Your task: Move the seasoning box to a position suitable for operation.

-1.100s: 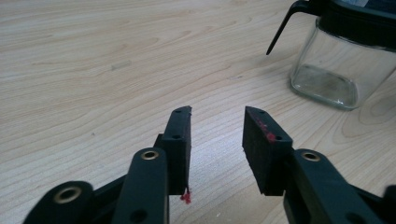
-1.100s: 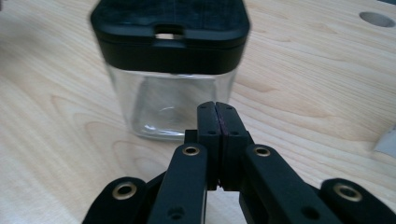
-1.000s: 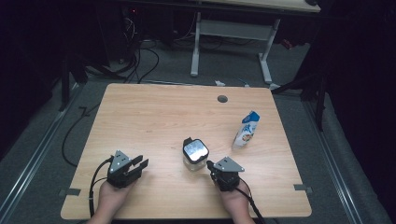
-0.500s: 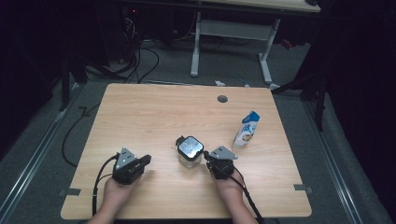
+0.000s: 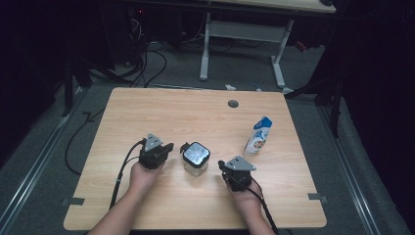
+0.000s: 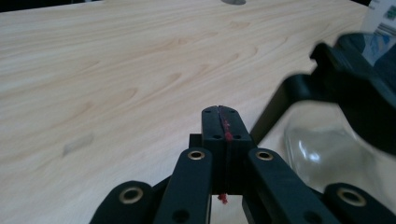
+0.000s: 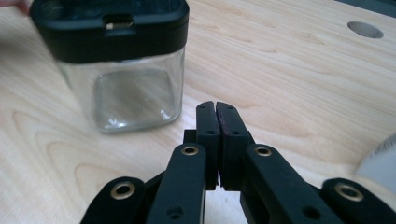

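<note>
A square glass jar (image 5: pixel 195 165) with a black lid (image 5: pixel 196 152) stands on the wooden table (image 5: pixel 186 112), between my two grippers. My left gripper (image 5: pixel 169 146) lies just left of the jar, apart from it. Its jaws have just been closing and now stand shut with nothing between them (image 6: pixel 219 112); the jar (image 6: pixel 327 154) is to its right. My right gripper (image 5: pixel 221 164) sits to the jar's right, also shut and holding nothing (image 7: pixel 215 109), with the jar (image 7: pixel 130 88) ahead to its left.
A blue-and-white carton (image 5: pixel 258 135) stands upright to the right of the jar, beyond my right gripper. A round cable hole (image 5: pixel 233 104) is near the table's far edge. Cables and desk legs lie on the floor behind.
My left hand moved right and away from me, up to the jar, and its jaws closed. The right gripper and the jar shifted only slightly.
</note>
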A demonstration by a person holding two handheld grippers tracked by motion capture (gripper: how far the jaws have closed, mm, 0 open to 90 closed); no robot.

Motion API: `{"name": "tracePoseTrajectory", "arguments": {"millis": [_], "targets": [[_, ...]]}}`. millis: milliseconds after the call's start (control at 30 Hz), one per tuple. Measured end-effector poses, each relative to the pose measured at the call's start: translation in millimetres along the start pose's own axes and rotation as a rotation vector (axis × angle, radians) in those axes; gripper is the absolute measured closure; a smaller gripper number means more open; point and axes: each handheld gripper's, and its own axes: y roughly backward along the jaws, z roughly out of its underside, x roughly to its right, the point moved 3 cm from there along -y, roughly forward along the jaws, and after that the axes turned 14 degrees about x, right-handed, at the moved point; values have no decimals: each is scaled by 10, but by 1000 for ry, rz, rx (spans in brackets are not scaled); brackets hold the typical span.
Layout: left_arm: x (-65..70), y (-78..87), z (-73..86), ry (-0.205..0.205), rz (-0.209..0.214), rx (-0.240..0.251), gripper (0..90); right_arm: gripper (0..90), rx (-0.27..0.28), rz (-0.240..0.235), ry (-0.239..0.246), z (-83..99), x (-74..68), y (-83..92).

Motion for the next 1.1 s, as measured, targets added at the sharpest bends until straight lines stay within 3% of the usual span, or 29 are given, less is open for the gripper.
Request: {"name": "tracePoseTrajectory", "arguments": {"millis": [167,400,567,667,800,900,967,1100], "targets": [[77,-131,-45,8,37,10,900,882,10,-11,2,49,-27,96],[197,-105,-50,-18,81,21,900,880,13,-5,0,64,12,142],[426,-21,-41,-44,127,35,900,880,14,-8,-5,78,7,137],[492,33,-24,-42,121,43,900,874,16,-10,-7,91,-7,160],[495,123,3,-15,81,46,897,866,15,-7,-12,124,0,207],[479,208,-9,-10,40,57,844,842,18,-4,-20,145,22,254],[479,267,-28,-16,25,62,771,798,25,3,-53,169,49,303],[495,367,-69,-26,7,63,705,784,32,23,-58,192,88,371]]}}
